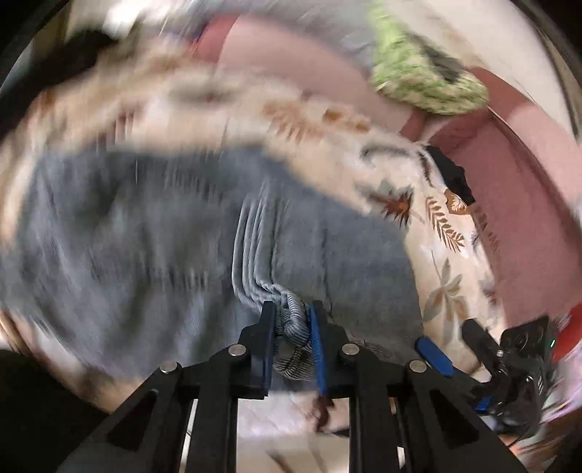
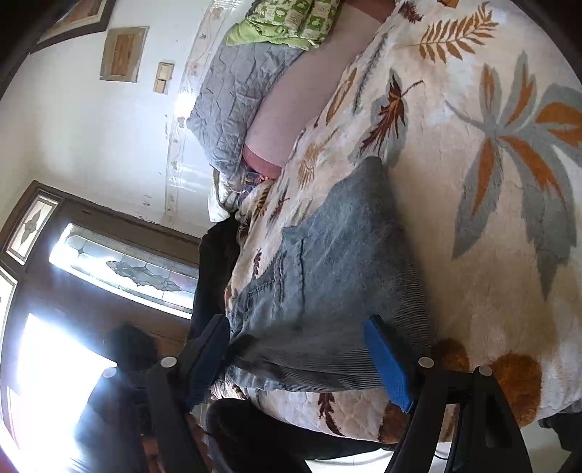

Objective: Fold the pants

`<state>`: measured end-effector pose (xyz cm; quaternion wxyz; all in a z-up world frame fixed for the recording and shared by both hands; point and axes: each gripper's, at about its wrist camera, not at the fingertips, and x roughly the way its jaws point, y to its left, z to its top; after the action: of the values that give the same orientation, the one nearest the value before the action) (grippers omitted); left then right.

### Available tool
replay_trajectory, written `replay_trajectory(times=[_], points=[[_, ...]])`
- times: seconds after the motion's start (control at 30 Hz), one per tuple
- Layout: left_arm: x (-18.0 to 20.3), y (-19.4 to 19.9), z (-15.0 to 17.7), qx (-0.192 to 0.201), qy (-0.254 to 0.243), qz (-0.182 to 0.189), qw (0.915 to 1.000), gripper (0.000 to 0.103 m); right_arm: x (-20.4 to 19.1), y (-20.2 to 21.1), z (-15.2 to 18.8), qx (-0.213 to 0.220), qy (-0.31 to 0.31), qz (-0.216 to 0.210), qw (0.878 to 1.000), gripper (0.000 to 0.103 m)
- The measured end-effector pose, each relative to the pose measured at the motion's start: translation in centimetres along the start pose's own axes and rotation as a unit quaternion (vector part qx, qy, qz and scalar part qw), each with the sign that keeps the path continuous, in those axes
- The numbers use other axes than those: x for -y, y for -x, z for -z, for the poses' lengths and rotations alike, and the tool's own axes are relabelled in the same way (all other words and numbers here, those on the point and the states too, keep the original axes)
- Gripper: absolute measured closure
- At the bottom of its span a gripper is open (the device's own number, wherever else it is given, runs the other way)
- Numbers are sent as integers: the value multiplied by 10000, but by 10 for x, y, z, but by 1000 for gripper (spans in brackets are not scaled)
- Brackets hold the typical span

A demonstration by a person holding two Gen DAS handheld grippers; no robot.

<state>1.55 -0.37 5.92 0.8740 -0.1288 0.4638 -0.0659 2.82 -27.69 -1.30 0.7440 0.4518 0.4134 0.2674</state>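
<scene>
Grey-blue corduroy pants (image 1: 163, 236) lie spread on a leaf-patterned bedspread (image 1: 327, 145). My left gripper (image 1: 291, 309) is shut on a bunched fold of the pants near their near edge. The left wrist view is motion-blurred. In the right wrist view the pants (image 2: 327, 254) lie on the bedspread (image 2: 473, 182), and my right gripper (image 2: 298, 331) is open with its fingers on either side of the pants' near edge, not pinching it. The right gripper also shows in the left wrist view (image 1: 454, 342), open, at the lower right.
A green patterned pillow (image 2: 287, 22) and a grey pillow (image 2: 232, 98) lie at the head of the bed on a pink sheet (image 2: 291, 109). A dark garment (image 2: 214, 262) hangs over the bed's edge. A window (image 2: 120, 269) and white wall are beyond.
</scene>
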Motion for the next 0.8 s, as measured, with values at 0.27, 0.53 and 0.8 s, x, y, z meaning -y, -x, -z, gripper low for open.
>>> replay_trajectory(times=[0.27,0.53,0.8], points=[[-28,-37,17,-439,131,-232,9987,80,6,-9,2,-207,-24,228,9995,24],[-7,26,-10,521,222,123,9983,45,-8,3,-8,65,-33,30,10000,23],[0,-59,8,-352,15,279,9990,47,22,-17,-8,-406,-731,-194,9963,13]])
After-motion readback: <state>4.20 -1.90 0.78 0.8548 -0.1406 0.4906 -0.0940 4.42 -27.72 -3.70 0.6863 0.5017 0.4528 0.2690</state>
